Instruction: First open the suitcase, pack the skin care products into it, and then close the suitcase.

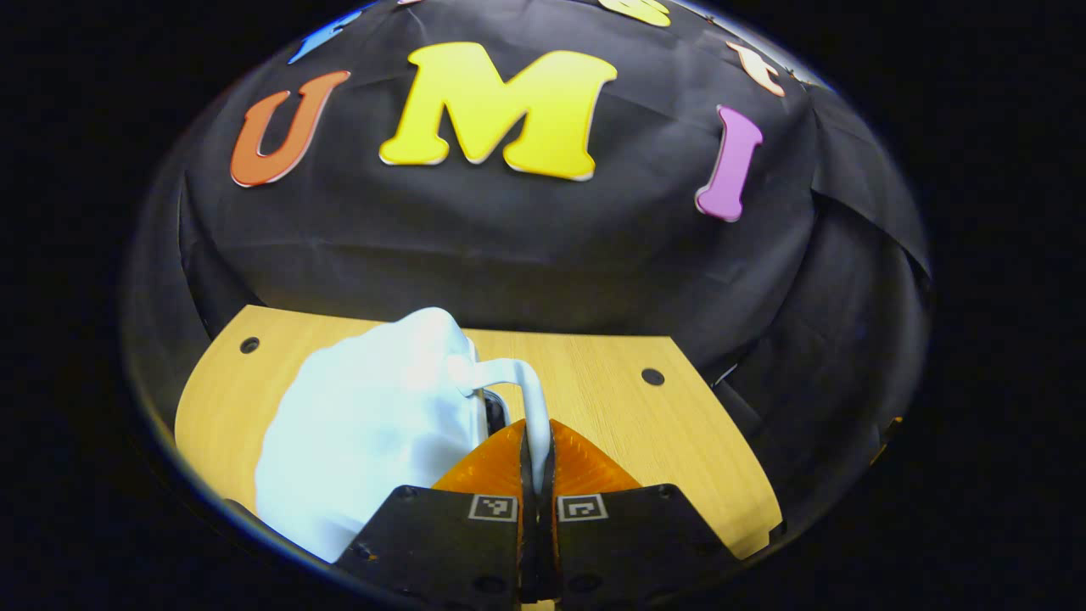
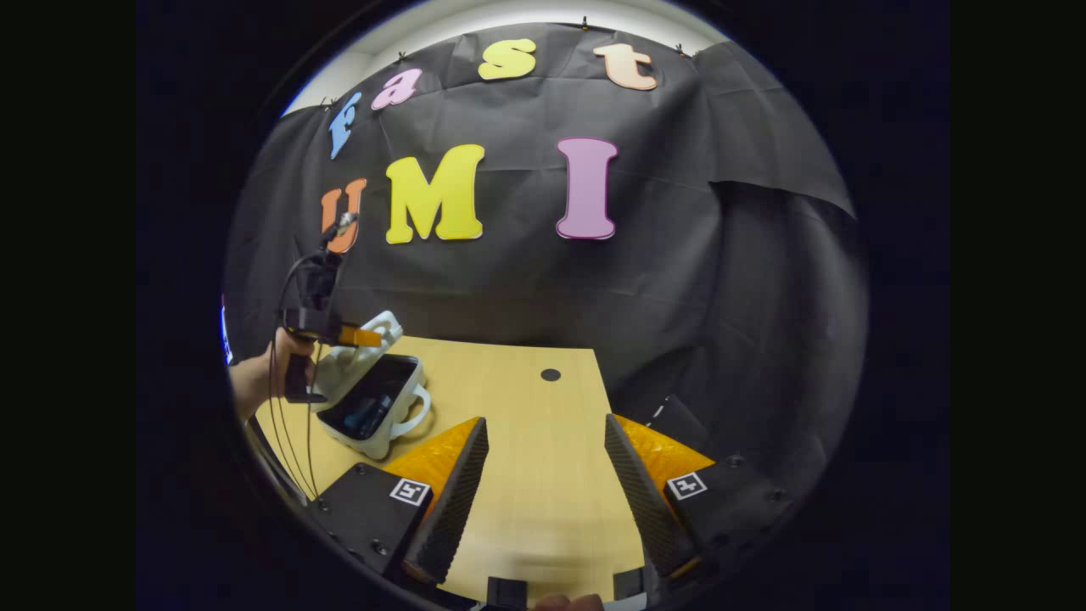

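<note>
The wooden desk [image 2: 526, 441] carries a white suitcase [image 2: 371, 399] at its left side, lid [image 2: 366, 339] raised, something dark inside. In the left gripper view, the left tool [image 1: 536, 462] is closed on the thin white handle [image 1: 533, 399] of the lid. The right tool [image 2: 543, 475] hangs wide open and empty over bare desk, well right of the suitcase. A hand [image 2: 288, 352] holds the left tool.

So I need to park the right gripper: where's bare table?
Bare wood lies ahead of the right gripper, from the suitcase across to the table's right edge. The left corner is crowded: open suitcase, left gripper gripping its lid.
</note>
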Motion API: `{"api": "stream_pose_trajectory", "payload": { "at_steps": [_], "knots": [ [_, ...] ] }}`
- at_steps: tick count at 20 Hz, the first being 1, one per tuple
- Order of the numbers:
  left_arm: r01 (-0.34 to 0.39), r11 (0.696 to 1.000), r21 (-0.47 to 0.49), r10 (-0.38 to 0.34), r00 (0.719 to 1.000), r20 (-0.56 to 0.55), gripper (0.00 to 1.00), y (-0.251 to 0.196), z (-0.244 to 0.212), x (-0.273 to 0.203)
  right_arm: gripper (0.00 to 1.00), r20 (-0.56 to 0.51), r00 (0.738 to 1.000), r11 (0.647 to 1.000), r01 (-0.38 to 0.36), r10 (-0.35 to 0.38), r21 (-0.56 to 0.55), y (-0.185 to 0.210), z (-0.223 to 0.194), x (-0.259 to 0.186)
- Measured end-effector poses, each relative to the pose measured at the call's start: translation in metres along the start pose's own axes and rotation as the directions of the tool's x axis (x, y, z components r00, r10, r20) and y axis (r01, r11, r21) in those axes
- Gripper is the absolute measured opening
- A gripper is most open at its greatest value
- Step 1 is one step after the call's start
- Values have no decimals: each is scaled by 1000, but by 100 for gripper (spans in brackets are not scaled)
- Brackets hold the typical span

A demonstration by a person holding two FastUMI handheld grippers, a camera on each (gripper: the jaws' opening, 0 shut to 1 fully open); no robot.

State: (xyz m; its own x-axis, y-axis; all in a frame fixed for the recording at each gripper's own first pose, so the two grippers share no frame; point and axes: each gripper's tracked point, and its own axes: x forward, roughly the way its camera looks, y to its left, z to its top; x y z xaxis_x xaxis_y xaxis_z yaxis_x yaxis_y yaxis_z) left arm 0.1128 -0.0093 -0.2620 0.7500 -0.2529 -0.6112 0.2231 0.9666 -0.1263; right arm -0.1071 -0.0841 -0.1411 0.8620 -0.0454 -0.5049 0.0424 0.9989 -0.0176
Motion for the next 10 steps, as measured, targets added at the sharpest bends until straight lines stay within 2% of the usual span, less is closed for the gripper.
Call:
{"api": "stream_pose_trajectory", "payload": {
  "at_steps": [3,5,7,10],
  "knots": [
    [-3,1000,27,5,997,-81,3,-16,-43,33,82,-24,999,999,38,-38,-3,-17,-7,-6],
    [-12,998,55,19,992,-126,4,-21,-64,49,78,-35,997,998,64,-63,2,-29,-9,-9],
    [-30,993,116,46,990,-132,4,-27,-70,61,81,-42,996,996,83,-83,11,-39,-10,-10],
    [-95,970,223,123,986,-114,4,-27,-80,73,81,-45,995,995,90,-89,30,-44,-11,-8]
  ]
}}
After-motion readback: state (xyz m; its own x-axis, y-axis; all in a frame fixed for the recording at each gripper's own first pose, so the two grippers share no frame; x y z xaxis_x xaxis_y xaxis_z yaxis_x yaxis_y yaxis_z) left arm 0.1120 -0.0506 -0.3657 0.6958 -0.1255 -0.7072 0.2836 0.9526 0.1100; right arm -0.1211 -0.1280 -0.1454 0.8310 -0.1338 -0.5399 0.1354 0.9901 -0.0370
